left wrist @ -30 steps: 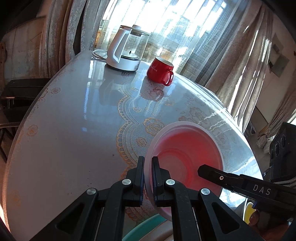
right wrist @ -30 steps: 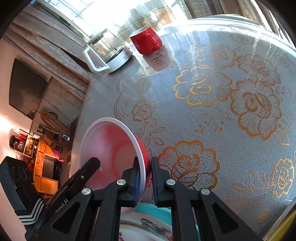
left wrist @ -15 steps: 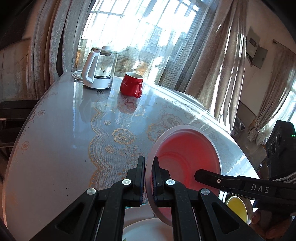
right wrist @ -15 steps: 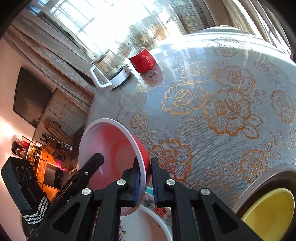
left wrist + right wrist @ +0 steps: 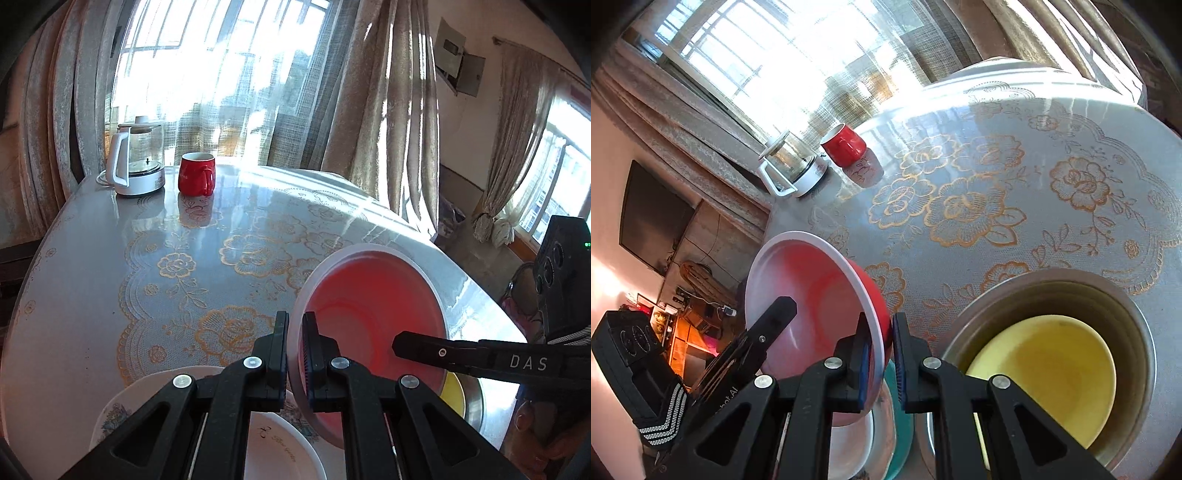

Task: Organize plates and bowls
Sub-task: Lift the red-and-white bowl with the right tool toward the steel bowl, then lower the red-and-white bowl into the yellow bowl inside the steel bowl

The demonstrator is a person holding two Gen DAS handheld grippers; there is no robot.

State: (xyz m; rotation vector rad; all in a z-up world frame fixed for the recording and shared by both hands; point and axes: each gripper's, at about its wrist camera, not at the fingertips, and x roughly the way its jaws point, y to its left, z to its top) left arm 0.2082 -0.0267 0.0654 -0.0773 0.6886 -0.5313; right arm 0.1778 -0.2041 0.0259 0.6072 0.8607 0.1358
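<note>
Both the left gripper (image 5: 294, 345) and right gripper (image 5: 878, 349) are clamped on opposite rim edges of the red bowl (image 5: 373, 314). Since a second ago it has been carried clear of the table, now above the white plate (image 5: 288, 448), beside the steel basin (image 5: 1137, 332) holding a yellow bowl (image 5: 1045, 373) — probably its destination.

Ahead of our claws the table (image 5: 92, 280) lies bare up to the kettle (image 5: 137, 162) and mug (image 5: 196, 173), with stacked plates (image 5: 155, 391) just beneath.
</note>
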